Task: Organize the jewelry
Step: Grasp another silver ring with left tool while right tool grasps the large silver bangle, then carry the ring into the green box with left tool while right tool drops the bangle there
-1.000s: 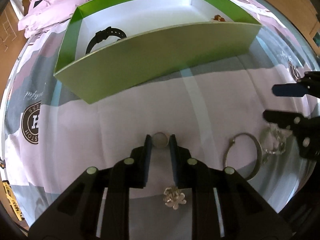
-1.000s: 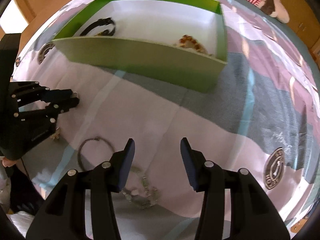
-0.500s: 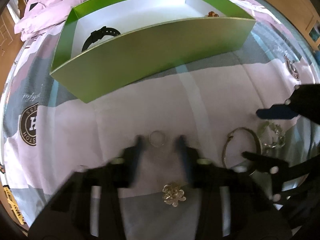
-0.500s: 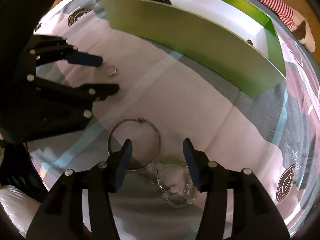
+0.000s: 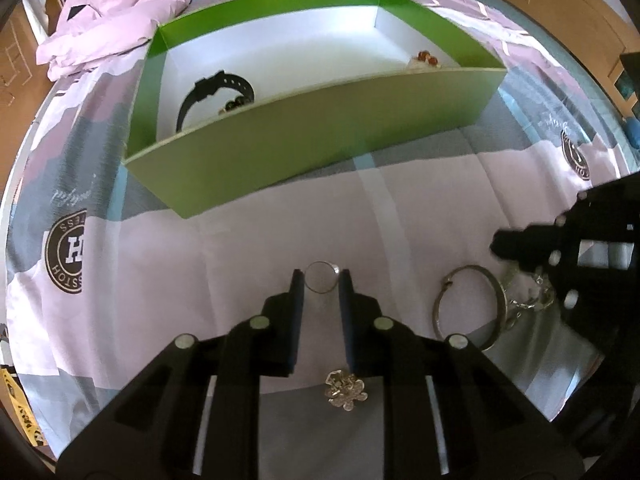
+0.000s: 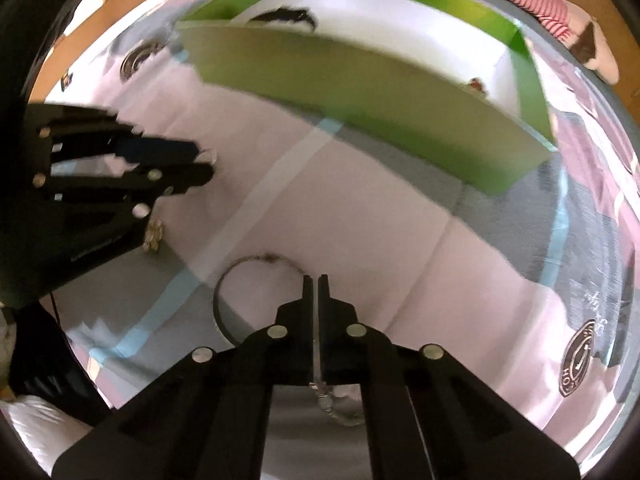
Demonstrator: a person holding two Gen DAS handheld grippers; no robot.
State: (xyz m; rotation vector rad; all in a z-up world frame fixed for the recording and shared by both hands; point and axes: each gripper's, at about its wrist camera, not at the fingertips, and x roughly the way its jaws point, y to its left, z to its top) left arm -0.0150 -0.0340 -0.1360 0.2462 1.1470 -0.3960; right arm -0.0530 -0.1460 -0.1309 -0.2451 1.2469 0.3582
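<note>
On the patterned bedsheet lies a small silver ring (image 5: pixel 322 266). My left gripper (image 5: pixel 321 280) has its jaws closing on it, with both pads against its sides. To the right rests a silver bangle (image 5: pixel 460 276). My right gripper (image 6: pixel 316 280) has its jaws together on the right rim of the bangle (image 6: pixel 248 260). A chain bracelet (image 5: pixel 528 300) lies beside the bangle, partly under that gripper. A flower brooch (image 5: pixel 344 390) sits below my left fingers. Behind stands the green box (image 5: pixel 320 152), holding a black watch (image 5: pixel 216 88) and an amber bead bracelet (image 5: pixel 426 58).
A crumpled lilac quilt (image 5: pixel 120 12) lies behind the box at the left. Wooden furniture (image 5: pixel 568 8) borders the bed at the back right. Between the box's near wall and the jewelry is flat sheet (image 5: pixel 400 208).
My right gripper slid left over the bangle and went from wide open to shut. My left gripper's jaws spread briefly, then came back in around the ring.
</note>
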